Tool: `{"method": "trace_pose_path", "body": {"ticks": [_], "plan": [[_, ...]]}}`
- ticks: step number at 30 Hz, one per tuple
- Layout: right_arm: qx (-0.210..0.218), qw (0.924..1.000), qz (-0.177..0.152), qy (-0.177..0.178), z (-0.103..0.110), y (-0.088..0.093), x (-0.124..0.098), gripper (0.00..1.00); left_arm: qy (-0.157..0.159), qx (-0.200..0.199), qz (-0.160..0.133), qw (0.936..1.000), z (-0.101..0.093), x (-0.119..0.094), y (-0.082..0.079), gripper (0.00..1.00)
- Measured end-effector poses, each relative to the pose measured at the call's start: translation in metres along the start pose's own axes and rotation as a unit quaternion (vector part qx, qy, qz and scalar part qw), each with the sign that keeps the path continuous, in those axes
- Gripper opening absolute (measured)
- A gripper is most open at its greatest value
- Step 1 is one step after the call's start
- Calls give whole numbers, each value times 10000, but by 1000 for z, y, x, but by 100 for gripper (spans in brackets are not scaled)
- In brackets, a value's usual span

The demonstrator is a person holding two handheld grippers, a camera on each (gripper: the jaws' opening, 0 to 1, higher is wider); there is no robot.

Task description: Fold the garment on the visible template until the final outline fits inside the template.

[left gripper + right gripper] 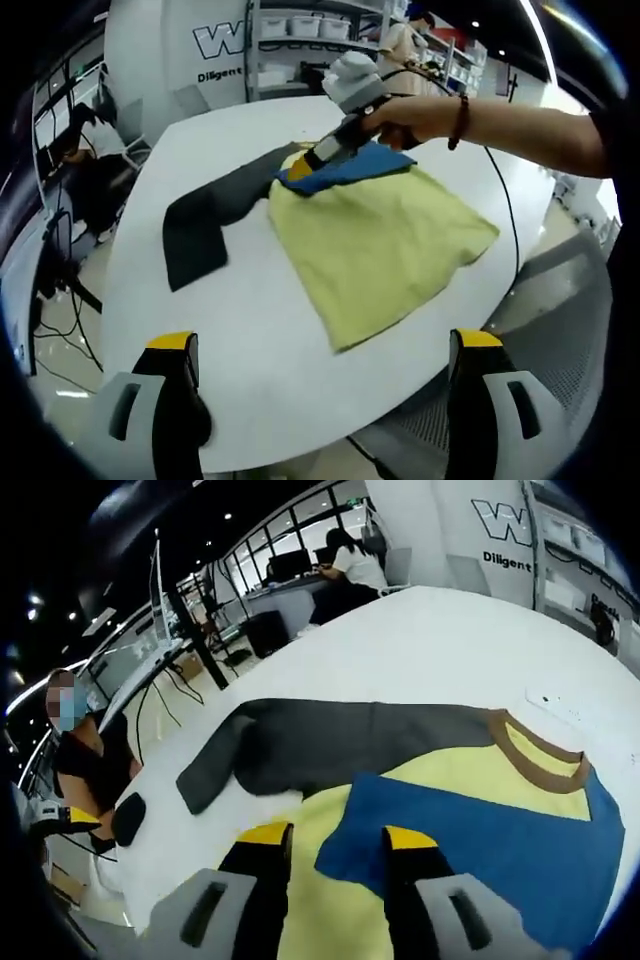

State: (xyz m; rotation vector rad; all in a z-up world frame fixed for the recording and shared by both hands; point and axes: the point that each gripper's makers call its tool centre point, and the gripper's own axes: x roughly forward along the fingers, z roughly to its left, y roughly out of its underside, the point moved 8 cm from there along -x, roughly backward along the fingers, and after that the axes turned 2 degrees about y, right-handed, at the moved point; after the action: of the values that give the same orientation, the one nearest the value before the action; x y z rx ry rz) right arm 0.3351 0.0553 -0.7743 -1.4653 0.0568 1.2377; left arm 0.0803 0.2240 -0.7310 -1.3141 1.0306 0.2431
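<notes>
A hand [415,118] reaches across the bench [260,340], lowering the right gripper [300,168] over the garment [380,240], jaws parted; left gripper [320,375] hovers open.

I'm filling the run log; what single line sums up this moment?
garment: flat on white table, dark sleeve spread | right gripper: at blue sleeve edge, grip unclear | left gripper: open, above table edge

Open-plan office or lab: white round table [250,340] under grippers, storage shelving with bins [300,40] beyond, seated person at desk monitors [300,562] ahead, wall lettering [510,525].
</notes>
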Motion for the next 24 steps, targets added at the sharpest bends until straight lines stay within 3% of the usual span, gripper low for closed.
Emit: {"method": "trace_pose_path", "body": {"ticks": [4,9,17,24], "plan": [[11,9998,-130,119,-7,-2,-12,44,-14,15,-20,10000,-1,-1,-1,99],[117,9992,-332,165,-18,-1,-28,61,-59,0,-49,10000,-1,-1,-2,99],[187,9980,-478,367,-36,2,-49,75,-18,-27,-99,9999,-4,0,-5,99],[369,9963,-520,571,-57,13,-66,80,-2,-38,-151,9999,-3,4,-11,99]]}}
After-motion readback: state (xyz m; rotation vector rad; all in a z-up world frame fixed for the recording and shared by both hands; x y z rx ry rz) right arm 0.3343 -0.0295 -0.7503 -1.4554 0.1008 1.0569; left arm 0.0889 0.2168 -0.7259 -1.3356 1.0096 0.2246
